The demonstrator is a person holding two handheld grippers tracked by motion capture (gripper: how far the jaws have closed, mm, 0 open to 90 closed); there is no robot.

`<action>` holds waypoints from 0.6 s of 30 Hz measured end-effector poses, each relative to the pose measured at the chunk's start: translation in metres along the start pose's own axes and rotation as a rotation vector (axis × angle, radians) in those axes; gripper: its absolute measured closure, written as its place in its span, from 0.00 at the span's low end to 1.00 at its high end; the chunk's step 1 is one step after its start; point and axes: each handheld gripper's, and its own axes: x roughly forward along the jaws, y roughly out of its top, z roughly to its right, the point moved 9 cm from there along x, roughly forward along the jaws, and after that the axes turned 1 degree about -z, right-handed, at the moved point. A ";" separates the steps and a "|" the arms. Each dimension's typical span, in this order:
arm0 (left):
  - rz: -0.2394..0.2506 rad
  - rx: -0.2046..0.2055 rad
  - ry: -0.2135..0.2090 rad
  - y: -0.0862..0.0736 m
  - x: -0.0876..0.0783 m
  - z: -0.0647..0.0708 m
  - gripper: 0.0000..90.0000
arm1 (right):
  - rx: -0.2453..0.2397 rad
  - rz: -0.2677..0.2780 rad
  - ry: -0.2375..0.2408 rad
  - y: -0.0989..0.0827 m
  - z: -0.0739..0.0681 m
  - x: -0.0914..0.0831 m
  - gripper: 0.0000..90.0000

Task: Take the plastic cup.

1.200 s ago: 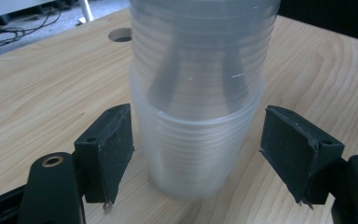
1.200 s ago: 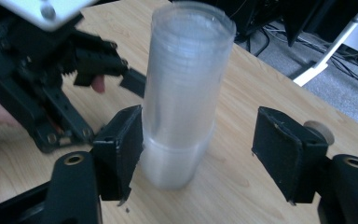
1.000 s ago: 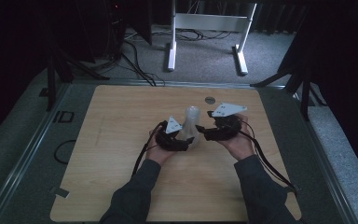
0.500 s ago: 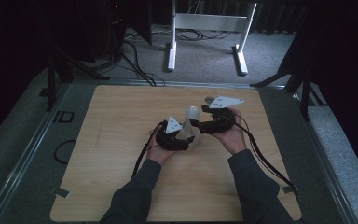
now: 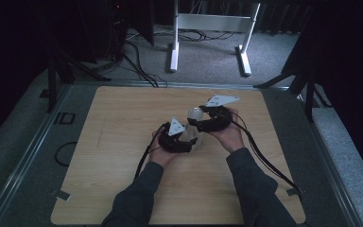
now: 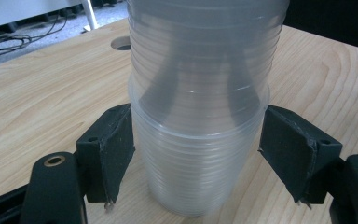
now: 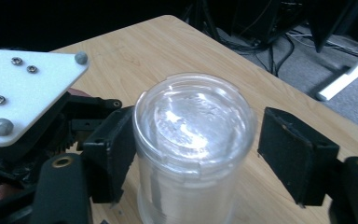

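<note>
Between the left gripper (image 6: 200, 158) jaws, low down, sits a stack of clear plastic cups (image 6: 200, 116), upside-down on the wooden table (image 5: 123, 142). Both pads touch the lower cup's ribbed wall just under the rim step, so L reads as clamped on the stack's base, holding it steady. Up top, the right gripper (image 7: 193, 158) straddles the upper cup: one pad is against the wall, the other stands apart w/ a clear gap; its jaws have just been closing a bit, w/ the cup between them but not yet pinched. Judgement: job looks like pulling the top cup off the stack. Done: stack braced, R lined up. Left: close R, lift the cup free, set it down.
</note>
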 end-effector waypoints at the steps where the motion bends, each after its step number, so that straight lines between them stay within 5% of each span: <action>1: 0.001 0.000 0.000 0.000 0.000 0.000 0.30 | 0.004 0.005 0.002 0.001 0.000 0.000 0.34; 18: -0.003 0.007 0.003 0.000 0.000 0.000 0.34 | -0.005 0.002 0.015 0.001 -0.001 0.000 0.43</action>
